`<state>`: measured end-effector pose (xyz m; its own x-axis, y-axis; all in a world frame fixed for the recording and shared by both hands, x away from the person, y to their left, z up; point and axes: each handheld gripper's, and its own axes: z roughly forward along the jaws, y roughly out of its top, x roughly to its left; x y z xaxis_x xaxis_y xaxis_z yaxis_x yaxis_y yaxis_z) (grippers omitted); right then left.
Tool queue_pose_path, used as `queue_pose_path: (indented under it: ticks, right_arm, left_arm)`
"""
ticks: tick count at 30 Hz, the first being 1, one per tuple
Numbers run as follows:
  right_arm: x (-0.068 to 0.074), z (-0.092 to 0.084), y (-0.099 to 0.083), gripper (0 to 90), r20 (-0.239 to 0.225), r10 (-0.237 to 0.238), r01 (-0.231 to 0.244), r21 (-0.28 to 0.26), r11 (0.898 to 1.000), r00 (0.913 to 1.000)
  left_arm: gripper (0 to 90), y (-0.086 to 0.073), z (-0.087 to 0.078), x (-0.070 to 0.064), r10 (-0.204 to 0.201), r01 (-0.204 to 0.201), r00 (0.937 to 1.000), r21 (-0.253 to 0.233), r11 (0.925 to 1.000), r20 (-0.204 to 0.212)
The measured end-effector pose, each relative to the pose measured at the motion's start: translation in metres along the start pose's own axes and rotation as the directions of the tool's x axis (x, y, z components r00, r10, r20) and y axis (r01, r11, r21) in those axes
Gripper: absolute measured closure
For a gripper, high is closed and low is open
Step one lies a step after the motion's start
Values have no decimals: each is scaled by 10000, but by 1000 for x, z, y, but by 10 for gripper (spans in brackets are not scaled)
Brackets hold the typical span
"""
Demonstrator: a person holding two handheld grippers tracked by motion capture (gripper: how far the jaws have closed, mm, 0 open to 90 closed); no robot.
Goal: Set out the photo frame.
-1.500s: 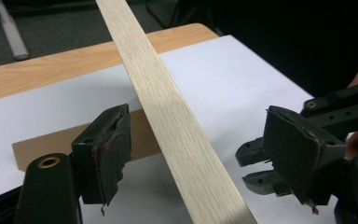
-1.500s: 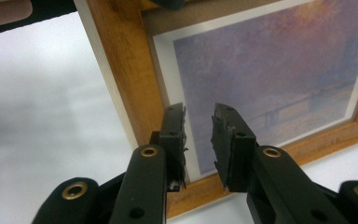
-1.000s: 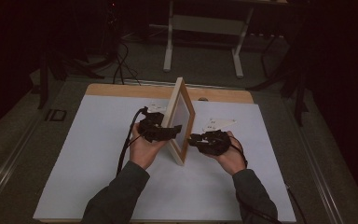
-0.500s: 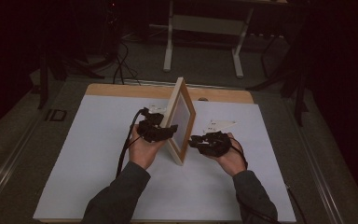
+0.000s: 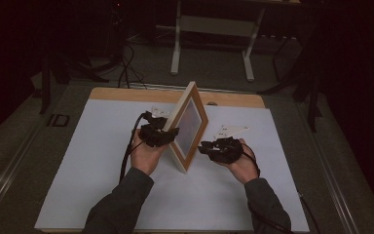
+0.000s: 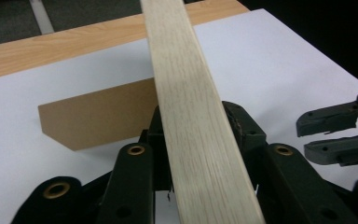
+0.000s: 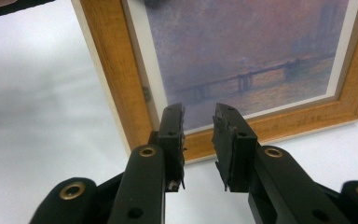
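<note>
A wooden picture frame [image 5: 189, 127] stands upright on edge in the middle of the table, its painted face toward the right hand. My left gripper [image 5: 168, 135] reaches it from the left. Its jaws have just been closing and now press on both sides of the frame's pale edge [image 6: 191, 107]. The frame's brown back stand [image 6: 98, 119] lies behind on the white sheet. My right gripper [image 5: 205, 147] hovers low in front of the picture [image 7: 242, 60], its jaws [image 7: 199, 116] apart with nothing between them. It also shows in the left gripper view [image 6: 331, 135].
A white sheet [image 5: 102, 185] covers the wooden table, whose bare strip [image 5: 126, 94] shows at the far edge. Beyond the table stand metal legs [image 5: 177, 48] and floor cables [image 5: 124, 63]. Both forearms come in from the bottom.
The left gripper's jaws have closed onto the frame's edge. The frame and the right hand have stayed where they were.
</note>
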<state>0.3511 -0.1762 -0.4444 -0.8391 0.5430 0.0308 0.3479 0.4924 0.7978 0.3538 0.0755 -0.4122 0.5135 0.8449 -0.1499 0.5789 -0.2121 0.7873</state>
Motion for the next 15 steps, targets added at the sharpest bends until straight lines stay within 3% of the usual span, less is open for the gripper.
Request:
queue_pose_path:
  ticks: [5, 8, 15]
  right_arm:
    - [-1, -1, -1, 726, 29, -30, 30, 21, 10000, 10000]
    - [-2, -1, -1, 726, 39, -10, 10, 42, 10000, 10000]
    - [-2, -2, 0, 724, 49, -11, 11, 6, 10000, 10000]
  left_arm:
    - [737, 0, -3, 8, -123, 122, 9999, 51, 9999, 29]
    - [754, 0, -5, 14, -278, 277, 9991, 28, 9996, 313]
    - [759, -1, -7, 19, -166, 163, 9982, 70, 9998, 571]
